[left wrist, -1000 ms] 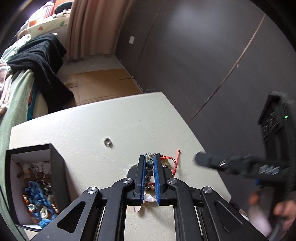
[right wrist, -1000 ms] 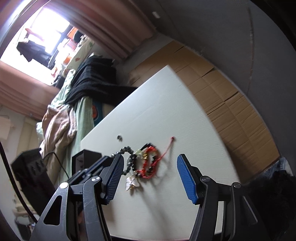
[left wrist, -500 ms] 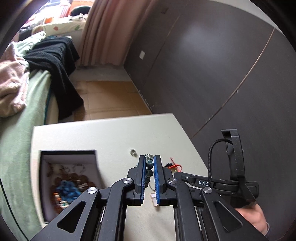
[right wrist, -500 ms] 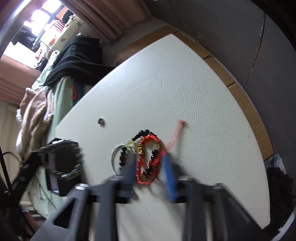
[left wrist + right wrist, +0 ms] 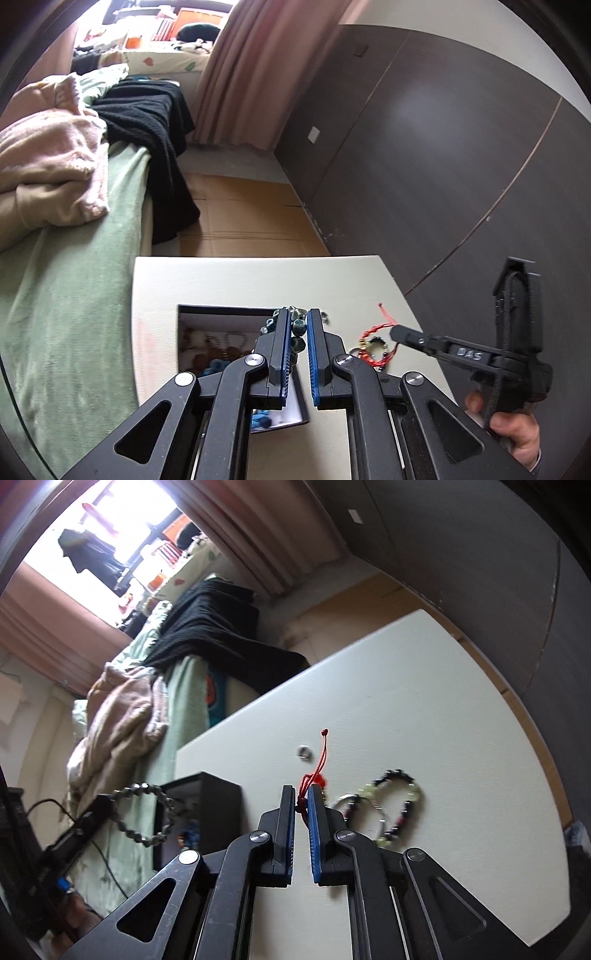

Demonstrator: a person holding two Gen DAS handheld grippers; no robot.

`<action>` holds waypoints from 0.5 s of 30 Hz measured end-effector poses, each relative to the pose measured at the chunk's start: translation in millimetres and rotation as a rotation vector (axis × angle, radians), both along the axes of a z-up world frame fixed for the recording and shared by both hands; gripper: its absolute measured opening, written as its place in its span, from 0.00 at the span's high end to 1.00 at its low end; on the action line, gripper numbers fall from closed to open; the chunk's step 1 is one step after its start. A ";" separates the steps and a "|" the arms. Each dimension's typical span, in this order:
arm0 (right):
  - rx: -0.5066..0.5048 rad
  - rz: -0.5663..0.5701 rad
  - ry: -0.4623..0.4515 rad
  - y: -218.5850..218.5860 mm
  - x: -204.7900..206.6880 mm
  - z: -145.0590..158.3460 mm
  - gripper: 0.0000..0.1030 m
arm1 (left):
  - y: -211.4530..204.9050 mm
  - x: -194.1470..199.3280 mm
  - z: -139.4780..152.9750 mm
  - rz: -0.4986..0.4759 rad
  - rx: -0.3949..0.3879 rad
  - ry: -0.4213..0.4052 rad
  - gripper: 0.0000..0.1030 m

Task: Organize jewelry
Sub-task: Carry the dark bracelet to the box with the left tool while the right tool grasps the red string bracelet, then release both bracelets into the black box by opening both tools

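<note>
My left gripper (image 5: 296, 316) is shut on a dark green bead bracelet (image 5: 297, 329) and holds it above the open black jewelry box (image 5: 221, 334); the bracelet also shows hanging at the left of the right wrist view (image 5: 147, 812). My right gripper (image 5: 301, 794) is shut on a red cord bracelet (image 5: 314, 777) over the white table (image 5: 424, 709). A bead bracelet (image 5: 399, 805) and a metal ring bangle (image 5: 351, 801) lie on the table just right of it. A small silver ring (image 5: 305, 752) lies farther off.
The box holds several jewelry pieces, among them a blue one (image 5: 216, 367). A bed with a green cover (image 5: 74, 295), a pink blanket (image 5: 48, 166) and black cloth (image 5: 147, 118) lies left of the table. A dark wall (image 5: 424, 147) stands to the right.
My left gripper lifted the green bead bracelet and carried it left over the box. My right gripper came down, shut on the red cord bracelet and raised it.
</note>
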State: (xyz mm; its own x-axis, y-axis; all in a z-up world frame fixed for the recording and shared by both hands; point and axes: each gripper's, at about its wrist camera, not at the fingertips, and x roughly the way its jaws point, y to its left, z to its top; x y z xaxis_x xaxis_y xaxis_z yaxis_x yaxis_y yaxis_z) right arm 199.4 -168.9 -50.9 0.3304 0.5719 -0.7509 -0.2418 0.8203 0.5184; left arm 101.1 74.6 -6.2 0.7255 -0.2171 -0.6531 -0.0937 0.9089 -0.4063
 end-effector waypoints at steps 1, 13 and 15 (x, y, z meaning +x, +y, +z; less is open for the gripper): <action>0.009 0.002 -0.006 2.7 -1.8 2.5 0.92 | 1.6 0.8 -1.7 0.002 -0.003 0.003 0.92; 0.044 0.054 -0.049 39.7 -15.1 13.9 0.92 | 9.6 19.6 -31.1 0.060 0.049 0.142 0.91; 0.052 0.059 -0.050 41.0 -16.4 15.1 0.92 | 21.2 17.3 -36.6 0.097 0.021 0.164 0.91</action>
